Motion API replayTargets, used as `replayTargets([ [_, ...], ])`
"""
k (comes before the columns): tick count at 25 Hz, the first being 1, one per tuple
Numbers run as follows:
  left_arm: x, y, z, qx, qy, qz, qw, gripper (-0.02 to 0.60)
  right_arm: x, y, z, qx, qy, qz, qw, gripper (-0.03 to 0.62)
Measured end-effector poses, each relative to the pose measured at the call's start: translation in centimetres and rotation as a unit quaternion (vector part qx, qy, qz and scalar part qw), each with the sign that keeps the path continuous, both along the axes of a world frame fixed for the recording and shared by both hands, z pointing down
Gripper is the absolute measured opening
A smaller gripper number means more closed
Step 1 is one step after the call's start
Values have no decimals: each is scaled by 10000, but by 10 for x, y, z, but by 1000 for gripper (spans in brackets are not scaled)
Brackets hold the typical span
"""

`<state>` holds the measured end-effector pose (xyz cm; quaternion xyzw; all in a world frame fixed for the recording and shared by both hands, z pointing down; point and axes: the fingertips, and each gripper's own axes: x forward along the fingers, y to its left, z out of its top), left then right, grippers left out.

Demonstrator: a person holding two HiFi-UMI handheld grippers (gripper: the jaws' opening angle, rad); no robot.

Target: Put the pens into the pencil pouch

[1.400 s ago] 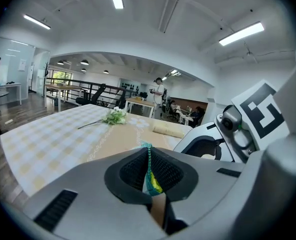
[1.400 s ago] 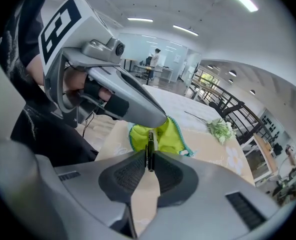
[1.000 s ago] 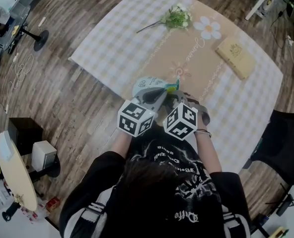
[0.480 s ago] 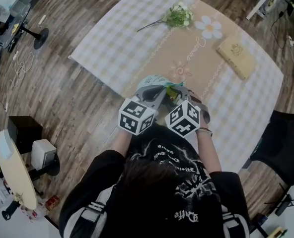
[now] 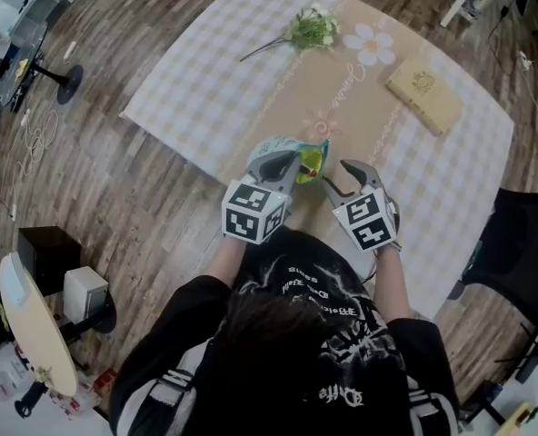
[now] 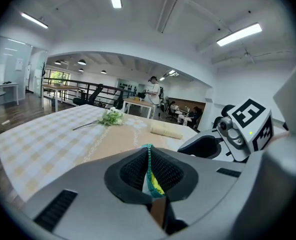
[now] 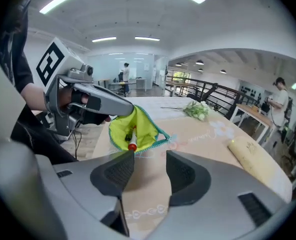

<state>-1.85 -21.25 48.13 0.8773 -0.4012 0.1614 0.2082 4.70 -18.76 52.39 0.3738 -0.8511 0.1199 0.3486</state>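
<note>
The pencil pouch (image 7: pixel 134 126), yellow inside with a teal zipper, hangs open above the near edge of the table. A pen with a red tip (image 7: pixel 132 143) and a dark one lie in its mouth. My left gripper (image 5: pixel 292 164) is shut on the pouch's rim, and the teal edge (image 6: pixel 152 183) shows pinched between its pads (image 6: pixel 133 171). My right gripper (image 5: pixel 346 178) is just right of the pouch, and its jaws are opening with nothing between them. In the right gripper view its pads (image 7: pixel 115 171) frame bare tablecloth.
A checked tablecloth (image 5: pixel 224 71) with a tan centre strip covers the table. A sprig of white flowers (image 5: pixel 311 29) lies at the far side and a tan book (image 5: pixel 423 96) at the far right. A black chair (image 5: pixel 523 262) stands right of me.
My right gripper drew away from the pouch toward the right, rolled, and its jaws spread apart. The left gripper kept its hold on the pouch.
</note>
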Motion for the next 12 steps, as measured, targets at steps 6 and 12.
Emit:
replayTargets([
  [6,16,-2,9,-66,-1,-217,9997,32,47,7,1,6,-447,899,9950,207],
  [12,50,16,42,-348,-311,-47,9989,32,75,22,2,-13,-725,1270,9892,209],
])
